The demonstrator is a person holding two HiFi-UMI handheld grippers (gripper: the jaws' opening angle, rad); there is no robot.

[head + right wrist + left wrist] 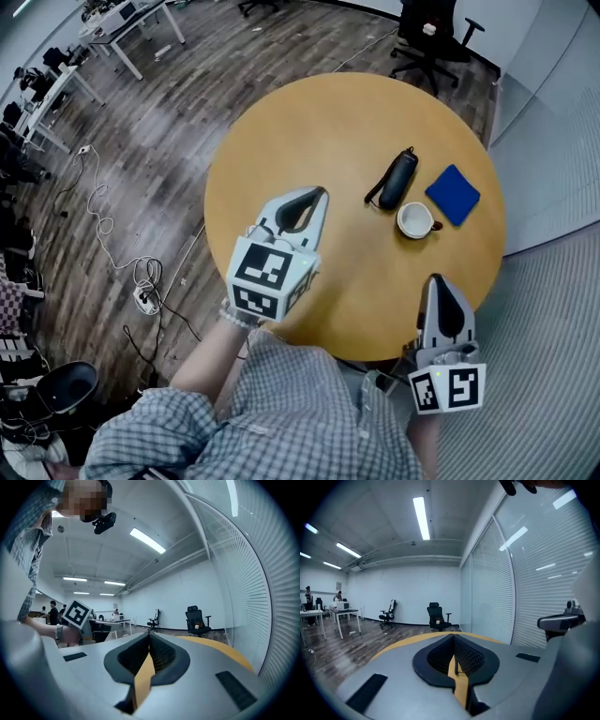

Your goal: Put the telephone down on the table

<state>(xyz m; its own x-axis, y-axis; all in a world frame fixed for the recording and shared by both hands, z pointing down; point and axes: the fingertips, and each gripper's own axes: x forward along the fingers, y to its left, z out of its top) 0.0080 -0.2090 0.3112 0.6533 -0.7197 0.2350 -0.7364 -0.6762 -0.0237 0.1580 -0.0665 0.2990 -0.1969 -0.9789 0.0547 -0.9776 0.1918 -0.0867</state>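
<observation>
The black, oblong telephone (397,176) lies flat on the round yellow table (309,131), right of its middle. A thin black loop hangs off its near end. My left gripper (322,192) hovers over the table's near left part, a good way left of the telephone. Its jaws are shut with nothing between them, as the left gripper view (453,637) confirms. At the table's near right edge sits my right gripper (434,279), also shut and empty (150,634). Neither gripper touches the telephone.
A white cup (413,220) and a blue cloth (453,194) lie just right of the telephone. A black office chair (429,37) stands beyond the table. Cables (141,277) trail over the wooden floor on the left, near desks (127,23). A slatted wall curves along the right.
</observation>
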